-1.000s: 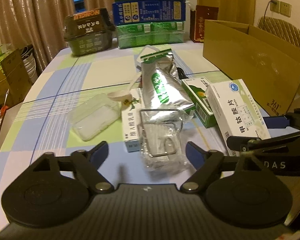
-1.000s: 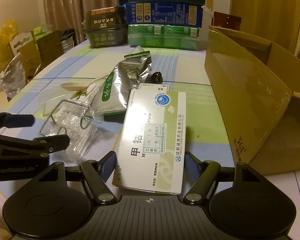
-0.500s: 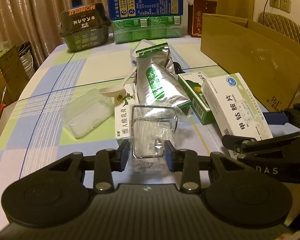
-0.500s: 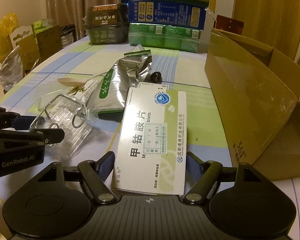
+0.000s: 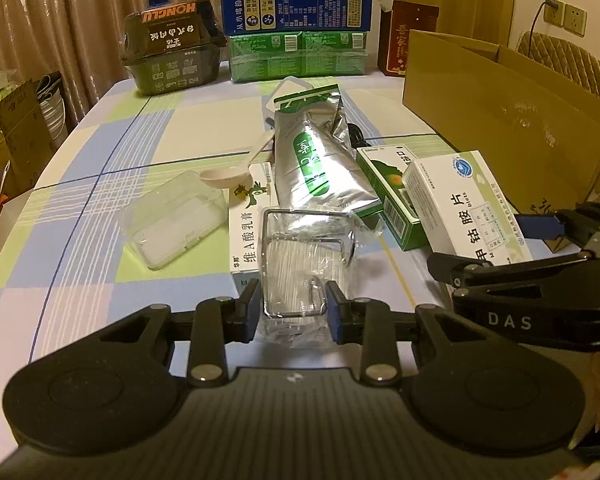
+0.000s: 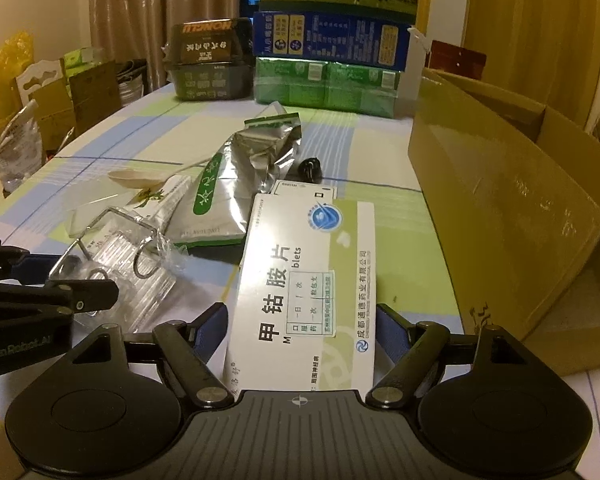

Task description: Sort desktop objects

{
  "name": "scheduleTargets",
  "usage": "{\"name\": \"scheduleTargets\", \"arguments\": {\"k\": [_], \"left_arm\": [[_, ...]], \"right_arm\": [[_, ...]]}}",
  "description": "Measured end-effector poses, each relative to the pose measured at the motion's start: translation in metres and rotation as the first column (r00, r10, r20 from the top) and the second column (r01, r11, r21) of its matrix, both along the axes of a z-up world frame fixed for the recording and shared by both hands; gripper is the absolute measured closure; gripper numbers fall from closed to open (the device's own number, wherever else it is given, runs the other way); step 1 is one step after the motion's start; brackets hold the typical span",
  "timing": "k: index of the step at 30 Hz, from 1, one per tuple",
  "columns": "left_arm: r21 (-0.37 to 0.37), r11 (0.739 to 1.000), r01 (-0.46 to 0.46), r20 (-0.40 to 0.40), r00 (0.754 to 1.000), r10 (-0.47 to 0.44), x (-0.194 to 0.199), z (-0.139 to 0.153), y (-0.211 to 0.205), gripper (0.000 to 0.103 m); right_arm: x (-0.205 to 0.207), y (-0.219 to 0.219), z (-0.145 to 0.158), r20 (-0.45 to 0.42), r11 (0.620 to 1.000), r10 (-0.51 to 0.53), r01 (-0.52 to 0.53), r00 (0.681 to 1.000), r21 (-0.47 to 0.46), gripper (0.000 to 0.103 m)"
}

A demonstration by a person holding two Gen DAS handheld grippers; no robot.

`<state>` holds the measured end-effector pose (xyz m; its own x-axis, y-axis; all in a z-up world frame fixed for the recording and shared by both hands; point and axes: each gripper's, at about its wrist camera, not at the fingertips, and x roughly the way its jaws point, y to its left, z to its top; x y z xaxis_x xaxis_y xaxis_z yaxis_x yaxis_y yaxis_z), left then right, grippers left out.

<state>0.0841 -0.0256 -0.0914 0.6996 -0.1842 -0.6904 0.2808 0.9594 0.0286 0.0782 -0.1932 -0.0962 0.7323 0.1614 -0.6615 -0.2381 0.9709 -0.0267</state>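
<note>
Our left claw [image 5: 293, 311] is clenched on the bagged wire rack [image 5: 306, 264], pinching its near end low over the tabletop [image 5: 100, 208]. Our right claw [image 6: 300, 330] is spread wide, released, with the white medicine box [image 6: 308, 280] lying between its fingers. Cardboard box [image 6: 500, 208] sits right of it.

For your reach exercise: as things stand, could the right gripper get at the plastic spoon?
Probably not directly. The right gripper sits open around the white medicine box, and the foil pouch and the wrapped wire rack lie between it and the plastic spoon.
</note>
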Motion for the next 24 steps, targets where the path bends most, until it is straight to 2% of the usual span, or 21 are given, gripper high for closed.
{"name": "scheduleTargets", "arguments": {"k": [6,18,24], "left_arm": [[-0.012,1.000,-0.001,-0.002,1.000,0.001,-0.001,0.002,-0.001,0.076],[-0.036,0.999,-0.017,0.013,1.000,0.017,-0.008,0.009,0.001,0.077],[-0.108,0.993,-0.051,0.001,0.999,0.051,-0.016,0.020,0.010,0.077]], "right_arm": [[-0.002,0.001,0.002,-0.008,1.000,-0.003,0.003,1.000,0.013,0.035],[-0.019,-0.002,0.016,0.031,1.000,-0.002,0.002,1.000,0.017,0.035],[-0.031,0.000,0.041,0.071,1.000,0.024,-0.025,0.997,0.017,0.035]]}}
